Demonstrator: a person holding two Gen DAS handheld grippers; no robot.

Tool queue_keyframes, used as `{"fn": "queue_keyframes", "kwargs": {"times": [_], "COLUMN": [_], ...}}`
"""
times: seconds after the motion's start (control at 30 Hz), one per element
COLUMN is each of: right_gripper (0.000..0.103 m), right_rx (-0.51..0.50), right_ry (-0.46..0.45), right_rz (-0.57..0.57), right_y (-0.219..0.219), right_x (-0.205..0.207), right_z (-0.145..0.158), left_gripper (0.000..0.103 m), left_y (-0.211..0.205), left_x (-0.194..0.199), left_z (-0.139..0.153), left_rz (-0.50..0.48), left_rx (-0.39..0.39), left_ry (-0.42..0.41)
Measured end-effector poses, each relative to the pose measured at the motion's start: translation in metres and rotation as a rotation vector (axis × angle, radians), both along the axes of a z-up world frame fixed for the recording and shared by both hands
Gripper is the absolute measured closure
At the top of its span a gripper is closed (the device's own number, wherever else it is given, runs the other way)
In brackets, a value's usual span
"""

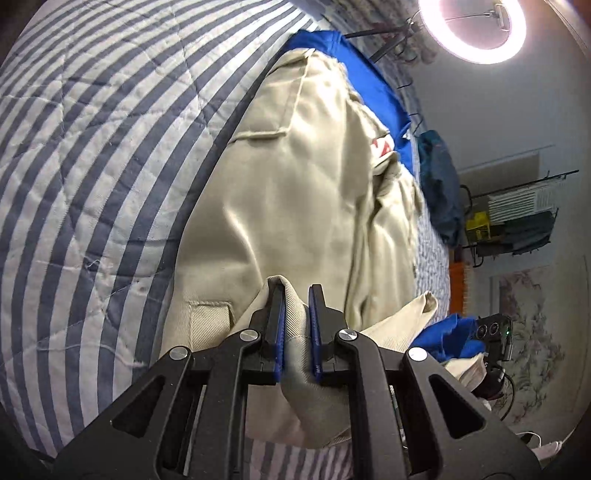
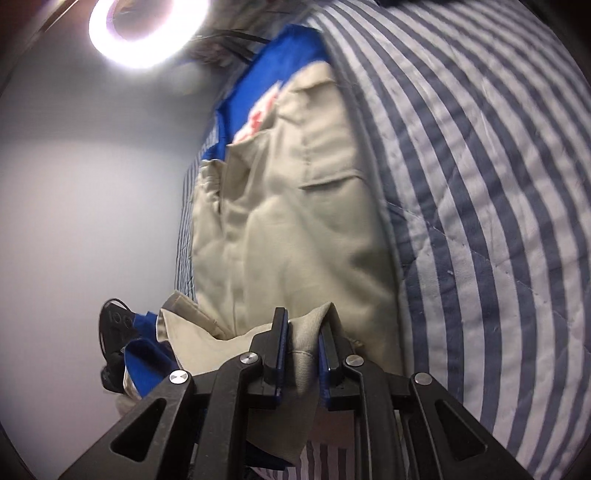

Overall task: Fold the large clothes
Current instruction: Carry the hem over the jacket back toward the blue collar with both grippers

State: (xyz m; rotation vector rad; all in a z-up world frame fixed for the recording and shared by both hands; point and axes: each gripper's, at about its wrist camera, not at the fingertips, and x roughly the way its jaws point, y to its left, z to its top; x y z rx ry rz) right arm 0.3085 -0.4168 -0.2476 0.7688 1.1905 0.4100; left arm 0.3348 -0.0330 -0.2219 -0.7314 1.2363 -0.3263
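Beige trousers (image 1: 295, 192) lie on a blue-and-white striped quilt (image 1: 92, 166), and they show too in the right wrist view (image 2: 295, 229). My left gripper (image 1: 296, 299) is shut on a fold of the beige cloth at one edge. My right gripper (image 2: 304, 325) is shut on another fold of the same trousers. Both hold the cloth lifted off the quilt (image 2: 498, 184). A blue garment (image 1: 373, 77) with red-white print lies under the trousers' far end (image 2: 284, 59). The other gripper shows at the side of each view (image 1: 495, 332) (image 2: 114, 332).
A ring light (image 1: 476, 26) shines above on a stand (image 2: 147, 33). A dark teal garment (image 1: 441, 184) lies at the quilt's edge. A wire shelf (image 1: 517, 218) with folded items hangs on the wall.
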Motion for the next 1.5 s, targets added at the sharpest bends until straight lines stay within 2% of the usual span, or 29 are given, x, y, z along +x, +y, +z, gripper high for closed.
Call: {"fn": "queue_keyframes", "kwargs": {"times": [0.07, 0.13, 0.17, 0.2, 0.23, 0.27, 0.3, 0.37, 0.47, 0.53, 0.63, 0.73, 0.83, 0.9, 1.03, 1.2, 1.3, 1.5], "right_gripper": [0.088, 0.082, 0.070, 0.054, 0.046, 0.041, 0.041, 0.041, 0.042, 0.044, 0.046, 0.046, 0.046, 0.046, 0.046, 0.035, 0.033, 0.032], "right_rx": [0.033, 0.090, 0.104, 0.116, 0.125, 0.149, 0.203, 0.222, 0.117, 0.009, -0.072, -0.183, -0.209, -0.208, -0.257, -0.305, -0.301, -0.284], "right_ry": [0.014, 0.021, 0.016, -0.004, -0.023, -0.039, -0.065, -0.107, -0.210, -0.268, -0.289, -0.295, -0.293, -0.287, -0.282, -0.376, -0.421, -0.367], "right_rz": [-0.011, -0.026, -0.034, -0.056, -0.081, -0.102, -0.131, -0.146, -0.054, 0.057, 0.167, 0.235, 0.274, 0.286, 0.288, 0.286, 0.318, 0.376], "right_y": [-0.003, -0.010, -0.014, -0.022, -0.029, -0.036, -0.048, -0.059, -0.057, -0.043, -0.027, -0.008, 0.000, 0.002, 0.006, 0.015, 0.022, 0.034], "right_x": [0.002, 0.002, 0.002, 0.000, -0.002, -0.005, -0.008, -0.013, -0.024, -0.034, -0.045, -0.047, -0.043, -0.039, -0.028, -0.012, -0.004, 0.009], "right_z": [-0.007, -0.009, -0.007, -0.001, 0.005, 0.010, 0.016, 0.029, 0.053, 0.060, 0.054, 0.043, 0.032, 0.024, 0.013, 0.026, 0.032, 0.006], "left_gripper": [0.093, 0.093, 0.088, 0.079, 0.073, 0.056, 0.048, 0.048, 0.048, 0.048, 0.048, 0.048, 0.048, 0.048, 0.048, 0.048, 0.048, 0.048], "left_y": [0.001, 0.004, 0.008, 0.013, 0.018, 0.026, 0.036, 0.052, 0.064, 0.059, 0.039, 0.009, -0.009, -0.014, -0.016, -0.022, -0.032, -0.039], "left_x": [0.002, 0.004, 0.005, 0.005, 0.006, 0.007, 0.007, 0.007, 0.006, 0.002, -0.001, 0.001, -0.001, 0.001, 0.008, 0.017, 0.024, 0.029], "left_z": [-0.003, -0.003, -0.001, 0.002, 0.006, 0.012, 0.020, 0.036, 0.059, 0.063, 0.051, 0.026, 0.013, 0.008, 0.006, 0.011, 0.003, -0.007], "left_rz": [-0.004, -0.004, 0.000, 0.014, 0.028, 0.052, 0.081, 0.104, 0.058, -0.046, -0.168, -0.275, -0.339, -0.352, -0.325, -0.326, -0.349, -0.399], "left_rx": [-0.010, -0.030, -0.044, -0.061, -0.073, -0.085, -0.101, -0.122, -0.058, -0.018, 0.061, 0.097, 0.151, 0.173, 0.167, 0.186, 0.198, 0.209], "left_ry": [0.010, 0.027, 0.030, 0.023, 0.013, -0.007, -0.030, -0.079, -0.173, -0.217, -0.221, -0.169, -0.163, -0.164, -0.172, -0.214, -0.214, -0.233]}}
